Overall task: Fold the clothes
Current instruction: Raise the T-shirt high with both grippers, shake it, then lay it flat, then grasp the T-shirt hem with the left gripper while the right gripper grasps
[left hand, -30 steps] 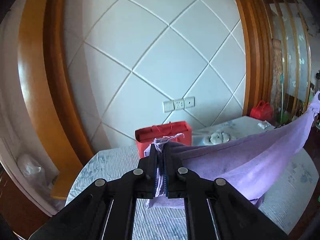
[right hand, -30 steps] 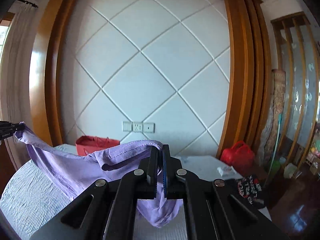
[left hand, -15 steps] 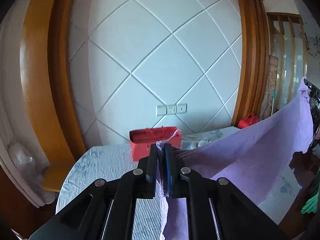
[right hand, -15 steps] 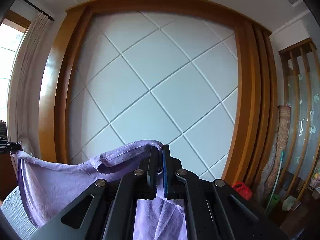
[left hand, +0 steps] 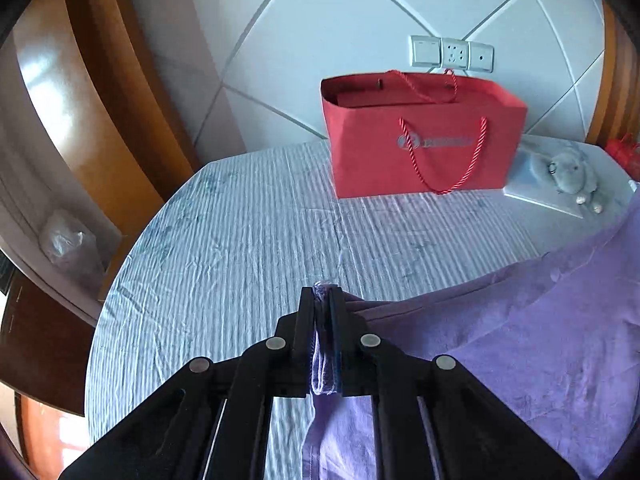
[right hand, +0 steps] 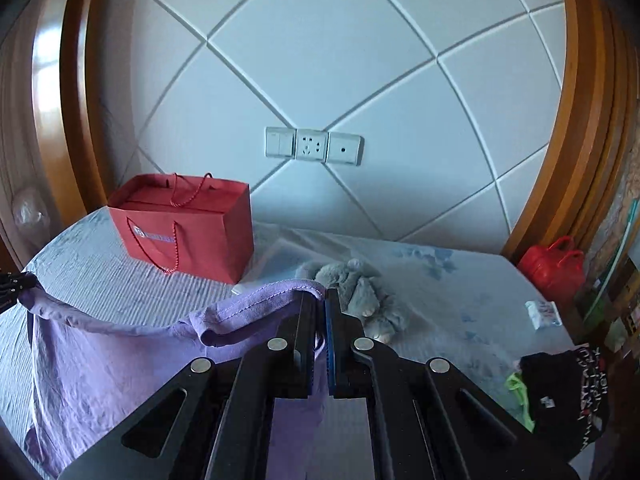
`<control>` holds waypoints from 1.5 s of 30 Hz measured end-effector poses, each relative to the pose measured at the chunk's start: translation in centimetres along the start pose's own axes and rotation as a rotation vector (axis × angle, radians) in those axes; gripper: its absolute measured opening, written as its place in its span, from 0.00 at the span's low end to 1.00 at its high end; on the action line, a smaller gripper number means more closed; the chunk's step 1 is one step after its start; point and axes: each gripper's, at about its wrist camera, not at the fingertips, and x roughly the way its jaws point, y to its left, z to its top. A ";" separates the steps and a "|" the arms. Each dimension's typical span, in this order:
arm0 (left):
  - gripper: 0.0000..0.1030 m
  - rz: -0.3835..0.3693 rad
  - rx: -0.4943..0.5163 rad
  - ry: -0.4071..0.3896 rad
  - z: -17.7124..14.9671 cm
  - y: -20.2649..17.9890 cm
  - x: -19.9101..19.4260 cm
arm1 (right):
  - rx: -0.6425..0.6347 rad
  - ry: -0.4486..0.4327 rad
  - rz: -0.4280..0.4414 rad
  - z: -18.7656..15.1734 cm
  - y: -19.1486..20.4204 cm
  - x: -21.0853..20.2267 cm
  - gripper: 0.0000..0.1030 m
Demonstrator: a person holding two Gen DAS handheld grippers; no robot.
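Left gripper (left hand: pixel 323 300), lower centre of left wrist view, pressed together on a bunched corner of the purple garment (left hand: pixel 520 344); cloth wad sits between the pads and pokes out at the tips. Right gripper (right hand: pixel 320 300), lower centre of right wrist view, pinching the stitched hem of the same purple garment (right hand: pixel 120 360). Garment runs as a band between the two grippers: from the left gripper it spreads off to lower right of frame, from the right gripper it sags off to lower left, reaching the other gripper at the far left edge. Long axis is roughly side to side between the hands, top edge slack and drooping, body draped down onto the bed (left hand: pixel 248 248) with its striped blue sheet. Neither hand is clearly nearer; both hold an end, so the likely next move is laying it flat on the open sheet ahead. Red paper bag (left hand: pixel 420 140) stands upper centre, well apart from the cloth, grey plush toy (right hand: pixel 356 292) just beyond the right gripper tips. Hard to tell: garment type, sleeves and collar hidden in folds; lower hem is cut off by gripper bodies and frame edges; black printed cloth (right hand: pixel 568 392) lower right only partly seen.
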 end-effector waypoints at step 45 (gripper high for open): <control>0.08 -0.205 0.078 0.203 -25.4 0.3 -8.7 | 0.130 0.414 0.219 -31.3 2.2 -13.1 0.04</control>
